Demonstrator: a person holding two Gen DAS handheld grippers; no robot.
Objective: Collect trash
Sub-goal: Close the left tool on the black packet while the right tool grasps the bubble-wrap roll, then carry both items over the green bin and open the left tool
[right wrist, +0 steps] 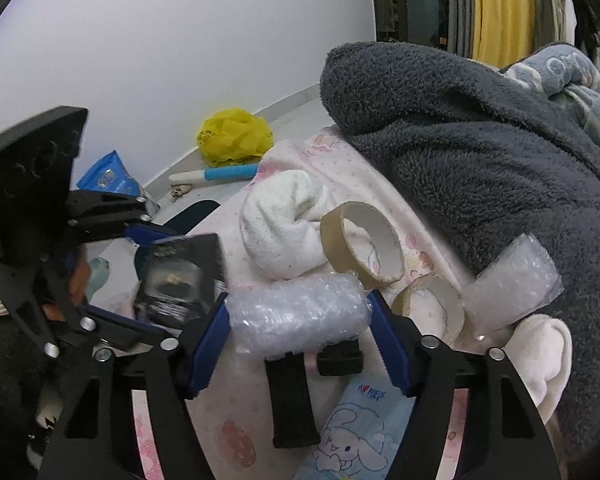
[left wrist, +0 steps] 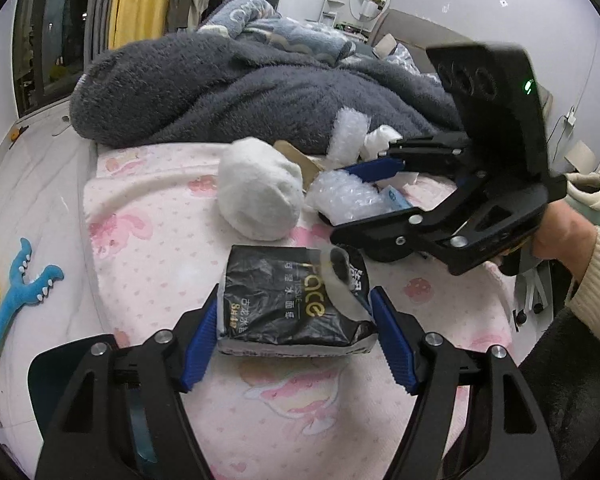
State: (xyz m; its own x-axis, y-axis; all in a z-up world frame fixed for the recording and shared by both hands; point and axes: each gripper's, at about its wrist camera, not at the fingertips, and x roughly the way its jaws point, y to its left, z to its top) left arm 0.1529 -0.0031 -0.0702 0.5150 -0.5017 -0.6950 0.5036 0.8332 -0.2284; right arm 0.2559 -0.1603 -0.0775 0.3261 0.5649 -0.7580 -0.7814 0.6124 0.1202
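A black tissue pack (left wrist: 296, 304) lies on the pink bunny-print sheet (left wrist: 148, 240). My left gripper (left wrist: 294, 328) is shut on it, one blue pad against each side. In the right wrist view that gripper (right wrist: 166, 284) and the pack (right wrist: 180, 276) sit at the left. A roll of clear bubble wrap (right wrist: 300, 316) rests between the pads of my right gripper (right wrist: 298, 324), which is shut on it. The left wrist view shows the right gripper (left wrist: 342, 202) clamped around the same bubble wrap (left wrist: 352, 196).
A balled white sock (right wrist: 280, 232), two cardboard tape rings (right wrist: 364, 248) (right wrist: 432, 308), another bubble-wrap piece (right wrist: 512, 280) and a black strap (right wrist: 292, 400) lie on the bed. A grey fleece blanket (left wrist: 220, 88) is heaped behind. On the floor are a yellow bag (right wrist: 236, 136) and a blue toy (left wrist: 24, 284).
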